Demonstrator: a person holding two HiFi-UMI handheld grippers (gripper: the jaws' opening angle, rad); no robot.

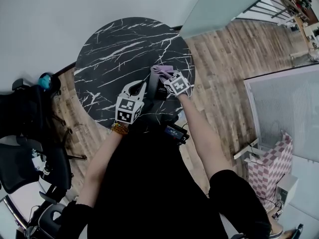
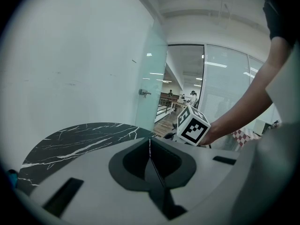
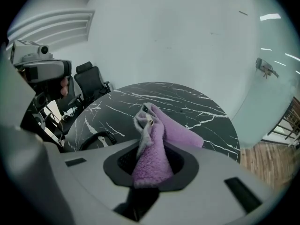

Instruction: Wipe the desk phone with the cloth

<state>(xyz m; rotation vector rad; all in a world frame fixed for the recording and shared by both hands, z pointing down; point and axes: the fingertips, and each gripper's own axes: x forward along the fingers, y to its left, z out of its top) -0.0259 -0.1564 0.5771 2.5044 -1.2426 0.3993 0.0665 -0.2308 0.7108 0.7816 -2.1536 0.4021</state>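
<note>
The right gripper (image 3: pixel 148 135) is clamped on a fluffy lilac cloth (image 3: pixel 154 165). The cloth fills the gap between its jaws and flops forward in a fold over the round black marble table (image 1: pixel 114 49) with white veins. In the head view, gripper and cloth sit above the near right part of that table, over a black block that looks to be the desk phone (image 1: pixel 158 89), though little of it shows clearly. A black curly cord (image 3: pixel 96 138) lies on the table just left of the right gripper. The left gripper (image 2: pixel 150 146) has its jaws pressed together, with only a thin seam between them and nothing in them. It hangs over the near edge of the table, just left of the desk phone. Black office chairs (image 1: pixel 30 118) stand off the table's left side on the wooden plank floor (image 1: pixel 224 59), and a frosted glass door (image 2: pixel 151 78) stands beyond the table's far right edge.
</note>
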